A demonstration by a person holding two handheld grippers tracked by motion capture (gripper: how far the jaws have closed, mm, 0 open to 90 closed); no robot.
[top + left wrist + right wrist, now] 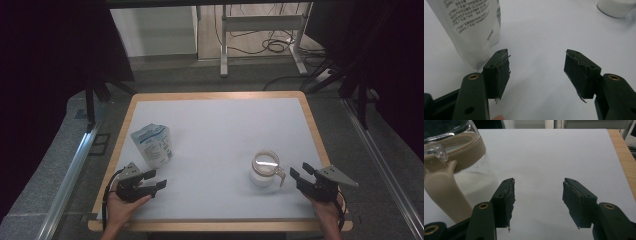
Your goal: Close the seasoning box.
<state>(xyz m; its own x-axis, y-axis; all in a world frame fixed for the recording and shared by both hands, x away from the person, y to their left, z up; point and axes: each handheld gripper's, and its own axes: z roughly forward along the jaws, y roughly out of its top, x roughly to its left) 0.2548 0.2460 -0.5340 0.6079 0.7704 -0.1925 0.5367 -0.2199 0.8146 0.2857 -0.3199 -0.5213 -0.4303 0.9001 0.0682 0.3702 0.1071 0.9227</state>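
- Overhead, the left gripper (157,180) is resting near the tabletop's (215,125) front left, jaws parted and holding nothing, just below the white pouch (152,143); the right gripper (302,171) is sitting open beside the glass jar (265,169).
- Along the left gripper (537,68), the pouch (471,27) is standing just beyond the left jaw, apart.
- Along the right gripper (538,198), the jar (454,170), with its beige handle, is standing just left of the empty, parted jaws.
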